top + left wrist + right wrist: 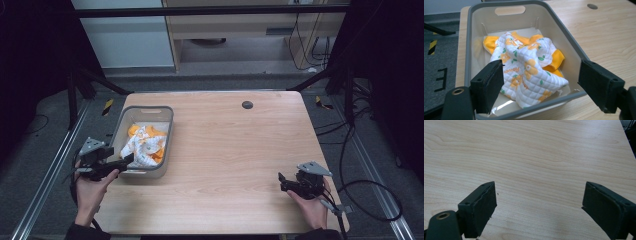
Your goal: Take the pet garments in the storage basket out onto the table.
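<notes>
A grey plastic bin (148,108) stands on the left part of the wooden table (230,150). Inside it lies a crumpled white quilted cloth with orange flowers and orange lining (144,145). My left gripper (126,161) is at the bin's near end, open. In the left gripper view its jaws stand wide apart just above the bin's near rim (574,40), with the cloth (529,65) lying beyond and between them, untouched. My right gripper (283,181) hovers open near the table's front right. In the right gripper view it (539,192) has bare wood between its jaws.
A small dark round hole (247,104) sits near the table's far edge, also seen in the left gripper view (592,6). Black frame legs stand at the far corners. Cables (370,200) trail on the floor to the right. Yellow-black tape marks (107,106) lie beside the far left corner.
</notes>
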`<move>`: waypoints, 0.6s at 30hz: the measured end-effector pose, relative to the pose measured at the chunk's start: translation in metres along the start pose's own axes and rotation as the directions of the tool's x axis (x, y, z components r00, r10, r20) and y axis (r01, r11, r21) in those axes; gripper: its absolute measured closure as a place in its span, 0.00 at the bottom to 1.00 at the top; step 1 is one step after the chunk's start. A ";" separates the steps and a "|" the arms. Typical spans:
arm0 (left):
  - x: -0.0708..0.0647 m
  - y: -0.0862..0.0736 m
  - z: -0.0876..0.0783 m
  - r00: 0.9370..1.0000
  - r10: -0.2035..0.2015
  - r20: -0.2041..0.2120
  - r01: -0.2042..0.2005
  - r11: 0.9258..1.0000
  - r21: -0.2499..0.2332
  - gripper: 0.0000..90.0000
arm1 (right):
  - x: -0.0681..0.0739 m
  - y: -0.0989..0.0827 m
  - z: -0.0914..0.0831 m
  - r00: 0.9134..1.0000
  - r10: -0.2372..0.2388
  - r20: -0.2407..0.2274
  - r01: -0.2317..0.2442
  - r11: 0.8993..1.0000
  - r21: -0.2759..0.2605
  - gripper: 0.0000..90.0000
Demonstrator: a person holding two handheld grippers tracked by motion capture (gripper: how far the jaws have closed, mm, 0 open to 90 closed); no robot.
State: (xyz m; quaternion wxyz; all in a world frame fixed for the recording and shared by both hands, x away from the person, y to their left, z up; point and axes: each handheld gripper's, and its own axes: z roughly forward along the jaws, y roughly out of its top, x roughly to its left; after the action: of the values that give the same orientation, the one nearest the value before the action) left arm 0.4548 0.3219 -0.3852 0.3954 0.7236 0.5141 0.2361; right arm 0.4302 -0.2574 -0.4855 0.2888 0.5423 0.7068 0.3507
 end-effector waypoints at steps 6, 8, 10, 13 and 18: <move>-0.007 0.019 0.012 0.999 0.037 0.006 -0.037 0.998 0.042 0.21 | 0.000 0.000 0.001 1.000 -0.006 -0.004 0.006 1.000 0.006 0.13; -0.007 0.023 0.014 0.999 0.044 0.009 -0.045 0.998 0.048 0.21 | 0.000 0.000 0.001 1.000 -0.006 -0.005 0.006 1.000 0.008 0.13; -0.007 0.025 0.015 0.999 0.045 0.009 -0.046 0.998 0.051 0.21 | 0.000 0.000 0.002 1.000 -0.007 -0.005 0.007 1.000 0.009 0.13; -0.006 0.031 0.017 0.999 0.053 0.009 -0.053 0.996 0.065 0.21 | 0.000 0.000 0.002 1.000 -0.009 -0.007 0.009 1.000 0.013 0.13; -0.002 0.043 0.021 0.997 0.075 0.000 -0.074 0.993 0.093 0.21 | 0.000 0.000 0.002 1.000 -0.011 -0.008 0.011 1.000 0.014 0.13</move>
State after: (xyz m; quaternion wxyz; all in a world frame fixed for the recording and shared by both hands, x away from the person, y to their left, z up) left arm 0.4935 0.3060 -0.3621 0.3515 0.7594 0.4978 0.2279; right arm 0.4318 -0.2573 -0.4867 0.2842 0.5389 0.7135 0.3460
